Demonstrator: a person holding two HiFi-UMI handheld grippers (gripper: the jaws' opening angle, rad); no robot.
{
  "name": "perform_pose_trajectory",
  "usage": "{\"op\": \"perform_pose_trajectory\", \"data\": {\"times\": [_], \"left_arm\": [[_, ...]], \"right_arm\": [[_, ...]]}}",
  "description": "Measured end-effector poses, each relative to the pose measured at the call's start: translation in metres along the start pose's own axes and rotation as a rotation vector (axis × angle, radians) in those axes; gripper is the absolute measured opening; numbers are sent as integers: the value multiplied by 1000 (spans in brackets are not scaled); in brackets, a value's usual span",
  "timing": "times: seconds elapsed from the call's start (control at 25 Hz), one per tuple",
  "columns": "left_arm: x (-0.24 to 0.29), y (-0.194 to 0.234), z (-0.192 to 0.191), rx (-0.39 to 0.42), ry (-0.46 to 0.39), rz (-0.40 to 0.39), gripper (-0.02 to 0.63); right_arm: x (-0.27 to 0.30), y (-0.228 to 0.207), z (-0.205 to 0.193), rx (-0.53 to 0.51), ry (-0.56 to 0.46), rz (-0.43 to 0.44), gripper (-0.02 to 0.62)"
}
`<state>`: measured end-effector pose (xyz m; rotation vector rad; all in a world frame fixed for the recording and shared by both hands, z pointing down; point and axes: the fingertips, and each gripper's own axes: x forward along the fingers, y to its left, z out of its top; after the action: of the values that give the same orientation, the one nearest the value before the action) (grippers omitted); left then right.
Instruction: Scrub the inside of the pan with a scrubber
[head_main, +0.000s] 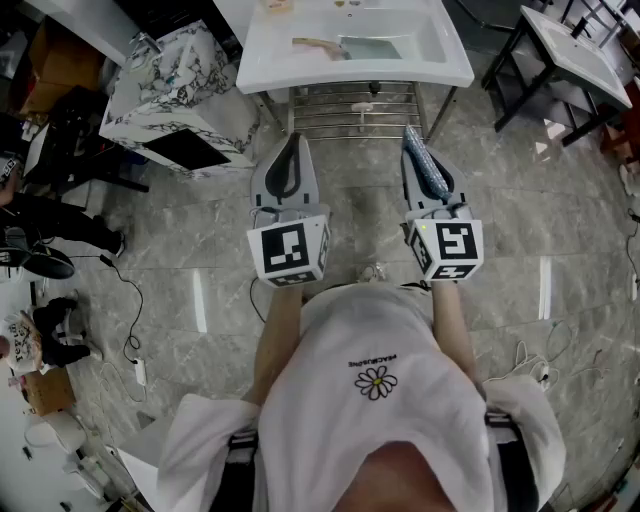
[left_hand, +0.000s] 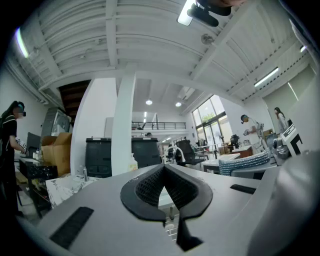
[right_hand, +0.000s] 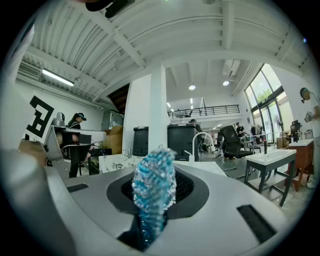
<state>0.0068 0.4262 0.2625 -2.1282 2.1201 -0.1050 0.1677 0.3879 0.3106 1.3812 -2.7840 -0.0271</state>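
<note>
While the person stands back from the white worktop (head_main: 270, 62), what looks like the pan (head_main: 372, 47) lies on it, about midway between its left and right edges. Scrubbing has not begun. The left claw (left_hand: 164, 167) is squeezed closed with nothing in it. The right claw (head_main: 415, 140) pinches the sparkly blue scrubber (right_hand: 152, 185). Next, I think, both must reach forward to the pan.

No legible writing in any view
Lower centre of the head view: one small line of dark print (head_main: 373, 360) on the white shirt (head_main: 330, 400), just above a daisy motif (head_main: 376, 382); upside down; too small to read
</note>
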Motion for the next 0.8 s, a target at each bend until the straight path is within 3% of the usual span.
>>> {"op": "perform_pose_trajectory", "data": {"times": [0.2, 0.44, 0.8], "left_arm": [[-2, -1, 12, 7, -35, 3, 15], [-1, -2, 18, 18, -46, 3, 15], [1, -4, 8, 3, -17, -7, 15]], "right_arm": [[-6, 1, 6, -16, -21, 4, 63], [-10, -6, 11, 41, -54, 6, 63], [-11, 5, 5, 50, -57, 53, 63]]}}
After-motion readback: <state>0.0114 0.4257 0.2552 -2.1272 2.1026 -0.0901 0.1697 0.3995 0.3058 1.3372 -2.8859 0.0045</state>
